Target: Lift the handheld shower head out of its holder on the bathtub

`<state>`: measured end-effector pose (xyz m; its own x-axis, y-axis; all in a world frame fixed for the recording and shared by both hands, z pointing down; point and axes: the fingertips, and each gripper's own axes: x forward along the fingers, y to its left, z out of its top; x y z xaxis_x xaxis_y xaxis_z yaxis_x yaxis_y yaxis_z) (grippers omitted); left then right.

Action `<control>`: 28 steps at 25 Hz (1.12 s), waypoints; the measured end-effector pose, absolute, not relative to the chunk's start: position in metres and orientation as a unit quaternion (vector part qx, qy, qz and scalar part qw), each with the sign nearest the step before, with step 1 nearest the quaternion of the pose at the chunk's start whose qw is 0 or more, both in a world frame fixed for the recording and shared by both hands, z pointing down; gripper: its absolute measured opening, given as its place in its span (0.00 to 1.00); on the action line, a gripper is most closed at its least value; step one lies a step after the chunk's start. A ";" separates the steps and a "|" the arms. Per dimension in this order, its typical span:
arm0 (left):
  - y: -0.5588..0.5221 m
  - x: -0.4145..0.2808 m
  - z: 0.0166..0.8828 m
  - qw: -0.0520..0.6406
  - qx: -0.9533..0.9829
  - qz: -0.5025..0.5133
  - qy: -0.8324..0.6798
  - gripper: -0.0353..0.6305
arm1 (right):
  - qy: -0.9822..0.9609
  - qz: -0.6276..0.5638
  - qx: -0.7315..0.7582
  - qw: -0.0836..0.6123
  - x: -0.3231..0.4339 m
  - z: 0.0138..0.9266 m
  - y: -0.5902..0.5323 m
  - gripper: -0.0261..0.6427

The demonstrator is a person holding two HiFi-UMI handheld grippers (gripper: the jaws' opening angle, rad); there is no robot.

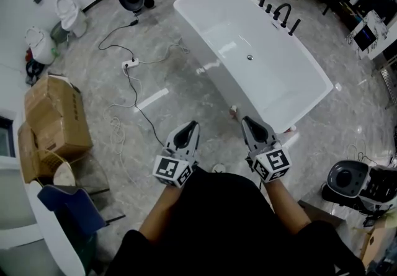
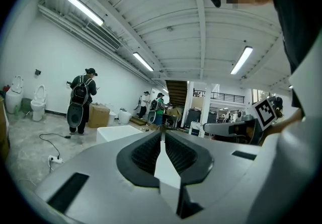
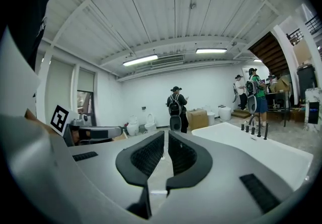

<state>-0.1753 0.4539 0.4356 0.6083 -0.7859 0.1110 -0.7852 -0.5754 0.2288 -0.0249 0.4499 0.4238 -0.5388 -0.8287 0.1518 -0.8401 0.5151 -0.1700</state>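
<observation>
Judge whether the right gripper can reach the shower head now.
Probably not yet: the right gripper is at the bathtub's near end, the shower head at its far end; the path looks clear.

Bare floor (image 1: 186,107) ahead up to bathtub (image 1: 205,45) wall; power strip (image 1: 129,64) left, cartons (image 1: 56,113) far left

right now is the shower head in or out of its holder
In. The shower head stands upright on the bathtub rim beside the faucet.
</observation>
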 end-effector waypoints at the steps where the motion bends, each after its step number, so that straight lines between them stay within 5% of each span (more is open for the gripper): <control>1: 0.453 -0.178 0.436 0.130 0.886 -0.003 -0.445 0.06 | -0.870 0.112 0.480 0.025 -0.024 0.424 0.450 0.04; 2: 0.452 -0.181 0.437 0.132 0.884 -0.004 -0.449 0.09 | -0.869 0.114 0.480 0.025 -0.024 0.425 0.449 0.12; 4: 0.448 -0.186 0.441 0.140 0.879 -0.001 -0.455 0.32 | -0.868 0.124 0.479 0.027 -0.022 0.429 0.447 0.33; 7: 0.444 -0.192 0.446 0.152 0.877 0.002 -0.456 0.43 | -0.868 0.130 0.479 0.031 -0.019 0.431 0.446 0.35; 28: 0.444 -0.223 0.468 0.179 0.860 0.004 -0.477 0.43 | -0.883 0.166 0.435 0.052 -0.048 0.473 0.435 0.35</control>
<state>-0.2235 0.4442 0.4677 0.5446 -0.8198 0.1772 -0.8223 -0.4803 0.3052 -0.0484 0.4353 0.4727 -0.6153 -0.7518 0.2370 -0.7866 0.5656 -0.2478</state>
